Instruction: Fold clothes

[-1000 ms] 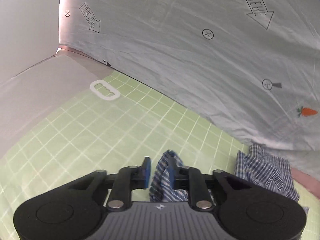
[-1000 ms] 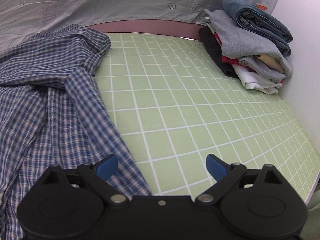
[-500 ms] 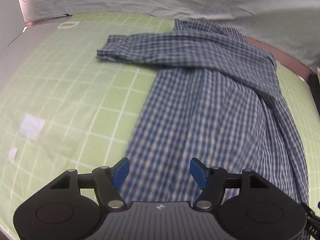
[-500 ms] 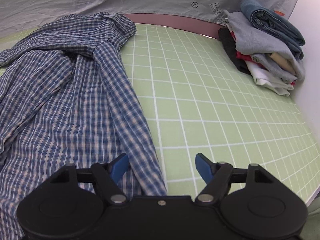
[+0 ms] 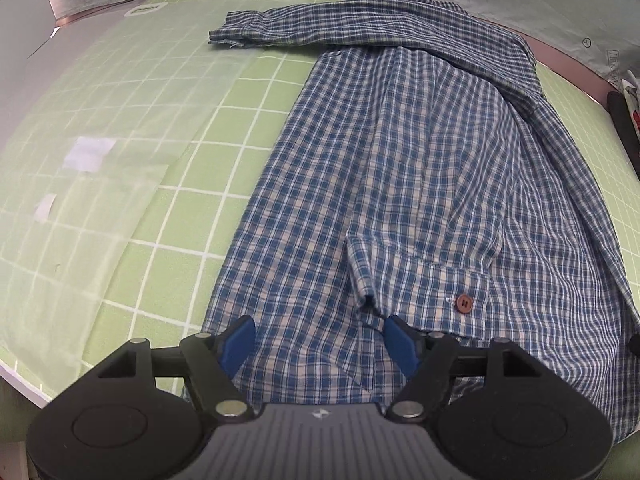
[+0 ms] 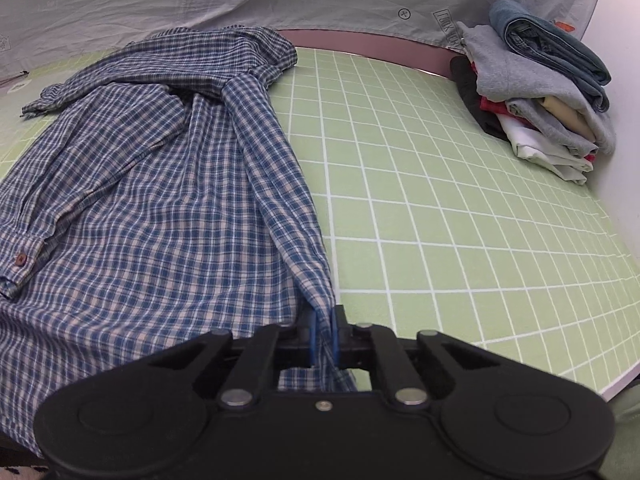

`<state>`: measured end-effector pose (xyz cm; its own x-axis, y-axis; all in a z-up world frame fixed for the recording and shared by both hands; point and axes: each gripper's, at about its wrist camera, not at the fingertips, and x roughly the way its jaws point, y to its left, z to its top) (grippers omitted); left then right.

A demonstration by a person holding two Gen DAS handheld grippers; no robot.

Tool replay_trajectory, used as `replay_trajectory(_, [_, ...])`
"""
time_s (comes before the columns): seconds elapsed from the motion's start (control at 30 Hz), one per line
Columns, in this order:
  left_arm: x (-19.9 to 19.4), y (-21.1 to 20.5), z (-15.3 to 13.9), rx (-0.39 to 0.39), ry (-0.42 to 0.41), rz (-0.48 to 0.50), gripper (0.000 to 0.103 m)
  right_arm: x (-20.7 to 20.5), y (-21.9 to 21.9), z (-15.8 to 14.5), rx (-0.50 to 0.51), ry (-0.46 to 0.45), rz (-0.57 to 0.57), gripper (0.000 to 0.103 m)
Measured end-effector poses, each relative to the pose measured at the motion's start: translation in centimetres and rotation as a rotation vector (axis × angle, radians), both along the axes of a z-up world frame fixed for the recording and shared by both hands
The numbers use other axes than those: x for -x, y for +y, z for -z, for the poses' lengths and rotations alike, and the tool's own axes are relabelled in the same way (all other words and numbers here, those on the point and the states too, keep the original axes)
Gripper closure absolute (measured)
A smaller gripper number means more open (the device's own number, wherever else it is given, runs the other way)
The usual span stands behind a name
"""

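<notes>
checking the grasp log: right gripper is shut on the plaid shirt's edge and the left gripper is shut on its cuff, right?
Not quite. The right gripper is shut on the plaid shirt, but the left gripper is open; its jaws have just been opening and stand apart over the shirt's hem, the cuff ungripped, as the left wrist view shows.

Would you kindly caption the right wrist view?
Right gripper shut on the checked shirt's edge, folded clothes stacked beyond.

Left gripper [image 5: 319, 343] points steeply down, its jaws spread wide after opening further, blue pads [image 5: 238, 342] clear of the shirt [image 5: 400, 184]. Right gripper [image 6: 324, 338] has just snapped closed, pinching the shirt's edge.
</notes>
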<state>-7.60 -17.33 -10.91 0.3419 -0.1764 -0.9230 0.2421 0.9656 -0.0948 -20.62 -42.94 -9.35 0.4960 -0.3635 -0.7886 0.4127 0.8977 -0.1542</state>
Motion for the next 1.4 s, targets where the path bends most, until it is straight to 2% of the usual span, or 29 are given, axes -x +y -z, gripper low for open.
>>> replay_trajectory(0.17, [0.5,1.3,0.4,0.020,0.028,0.028,0.030,0.7,2.0,-1.5,-0.072,-0.065,-0.009,0.103])
replay_trajectory(0.4, [1.0,1.7,0.3,0.017,0.009,0.145,0.029,-1.1,6.8,-4.1,-0.225,-0.196,-0.074,0.103])
replay_trajectory(0.53, [1.3,1.8,0.6,0.025,-0.012,0.194,0.023,-3.5,10.0,-3.0,-0.344,-0.238,-0.103,0.103])
replay_trajectory(0.63, [1.4,1.8,0.6,0.028,-0.025,0.211,0.022,-5.1,11.6,-0.4,-0.422,-0.208,-0.094,0.102])
replay_trajectory(0.73, [1.7,1.7,0.6,0.024,-0.032,0.230,0.021,-4.9,12.0,0.6,-0.481,-0.203,-0.052,0.092])
replay_trajectory(0.77, [1.7,1.7,0.6,0.022,-0.031,0.234,0.021,-4.5,12.0,0.4,-0.497,-0.221,-0.038,0.082])
replay_trajectory(0.8, [1.7,1.8,0.6,0.019,-0.031,0.237,0.019,-4.0,11.8,-0.2,-0.497,-0.248,-0.026,0.070])
replay_trajectory(0.9, [1.5,2.0,0.6,0.029,-0.025,0.232,0.017,-2.5,10.4,-2.2,-0.465,-0.331,0.016,0.068])
replay_trajectory(0.93, [1.5,2.0,0.6,0.031,-0.023,0.229,0.016,-2.3,9.9,-2.6,-0.442,-0.333,0.033,0.068])
replay_trajectory(1.0, [1.5,1.7,0.7,0.027,-0.022,0.229,0.015,-2.5,9.2,-2.5,-0.380,-0.300,0.065,0.069])
replay_trajectory(1.17, [1.7,1.3,0.7,0.008,-0.022,0.247,0.012,-2.9,9.8,1.4,-0.309,-0.103,0.031,0.069])
replay_trajectory(1.23, [1.6,1.5,0.7,0.016,-0.014,0.247,0.012,-2.7,10.7,2.1,-0.260,-0.081,-0.001,0.067])
replay_trajectory(1.33, [0.8,2.0,0.3,0.067,0.028,0.225,0.012,-3.8,11.2,1.4,-0.195,-0.061,-0.030,0.064])
replay_trajectory(1.4, [0.0,2.8,-0.3,0.127,0.053,0.189,0.012,-4.5,11.1,0.6,-0.154,-0.083,-0.046,0.055])
